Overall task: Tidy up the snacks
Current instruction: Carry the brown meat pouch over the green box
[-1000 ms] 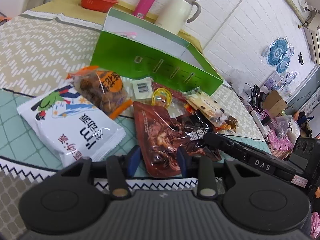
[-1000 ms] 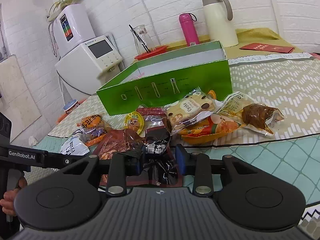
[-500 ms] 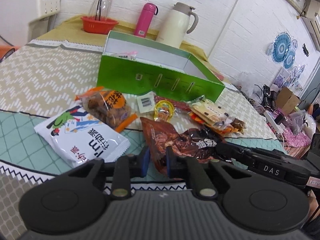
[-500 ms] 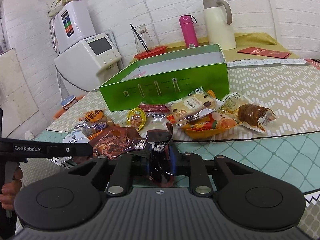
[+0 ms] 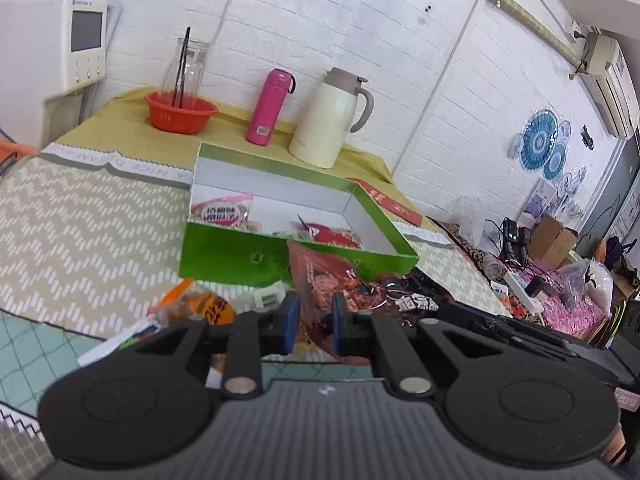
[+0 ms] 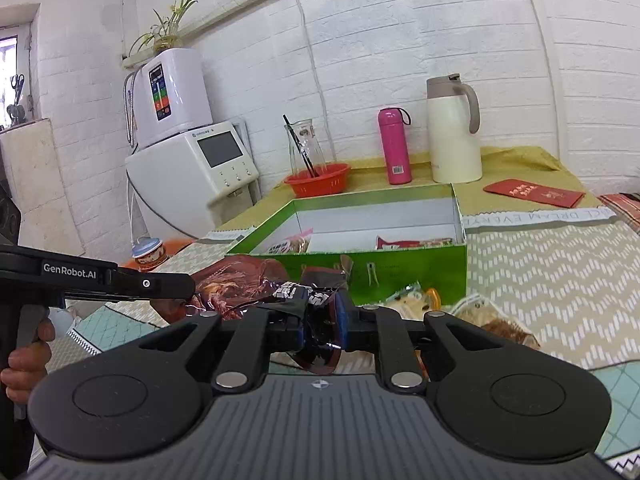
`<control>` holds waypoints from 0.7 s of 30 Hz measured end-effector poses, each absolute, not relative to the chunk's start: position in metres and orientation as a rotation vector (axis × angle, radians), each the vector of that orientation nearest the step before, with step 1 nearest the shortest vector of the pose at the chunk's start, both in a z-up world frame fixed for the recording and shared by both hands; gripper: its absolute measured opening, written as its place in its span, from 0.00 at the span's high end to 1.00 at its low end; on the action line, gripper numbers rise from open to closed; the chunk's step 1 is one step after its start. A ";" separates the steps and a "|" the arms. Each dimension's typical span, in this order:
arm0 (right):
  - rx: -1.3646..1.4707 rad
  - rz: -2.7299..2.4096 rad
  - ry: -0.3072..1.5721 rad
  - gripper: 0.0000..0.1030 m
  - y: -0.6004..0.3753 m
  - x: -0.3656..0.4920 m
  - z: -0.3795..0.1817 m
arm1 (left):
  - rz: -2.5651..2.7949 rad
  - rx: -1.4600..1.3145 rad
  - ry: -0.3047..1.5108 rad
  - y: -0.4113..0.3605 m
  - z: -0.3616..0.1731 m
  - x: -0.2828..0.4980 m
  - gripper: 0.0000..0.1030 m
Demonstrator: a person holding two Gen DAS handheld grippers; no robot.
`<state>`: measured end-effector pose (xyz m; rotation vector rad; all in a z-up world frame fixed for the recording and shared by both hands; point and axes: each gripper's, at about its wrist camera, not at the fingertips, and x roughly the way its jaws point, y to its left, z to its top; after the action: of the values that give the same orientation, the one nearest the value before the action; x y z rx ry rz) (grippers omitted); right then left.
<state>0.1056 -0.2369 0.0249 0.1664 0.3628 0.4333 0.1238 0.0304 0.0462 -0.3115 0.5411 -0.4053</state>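
My left gripper [image 5: 314, 322] is shut on one end of a dark red-brown snack packet [image 5: 320, 280]. My right gripper [image 6: 320, 326] is shut on the other, black end of the same packet [image 6: 240, 284]. The two hold it lifted in front of the open green box [image 5: 224, 254], which also shows in the right wrist view [image 6: 416, 266]. The box holds a pink-and-white packet [image 5: 222, 212] and a red packet [image 5: 334, 236]. An orange snack bag [image 5: 200, 308] and several other packets [image 6: 496, 322] lie on the table in front of the box.
Behind the box stand a red basket with a glass carafe [image 5: 182, 112], a pink bottle [image 5: 270, 108] and a cream thermos jug [image 5: 332, 118]. A red envelope [image 6: 534, 194] lies at the back right. A white water dispenser [image 6: 188, 160] stands left of the table.
Both grippers closed on the dark red-brown packet and lifted it off the table toward the green box. The views rose, so the box's inside shows now.
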 end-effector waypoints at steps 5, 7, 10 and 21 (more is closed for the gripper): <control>0.196 0.426 0.342 0.73 -0.238 0.137 0.032 | -0.392 -0.330 0.545 0.028 0.053 0.166 0.96; 0.203 0.414 0.343 0.73 -0.240 0.152 0.034 | -0.394 -0.326 0.546 0.025 0.055 0.183 0.96; 0.213 0.393 0.357 0.73 -0.243 0.176 0.032 | -0.388 -0.319 0.562 0.019 0.057 0.213 0.96; 0.338 0.339 0.456 0.73 -0.264 0.253 0.008 | -0.367 -0.275 0.650 -0.007 0.042 0.303 0.96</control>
<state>0.2531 -0.2641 0.0085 0.3380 0.4560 0.3385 0.3030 -0.0069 0.0419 -0.2746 0.6497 -0.3670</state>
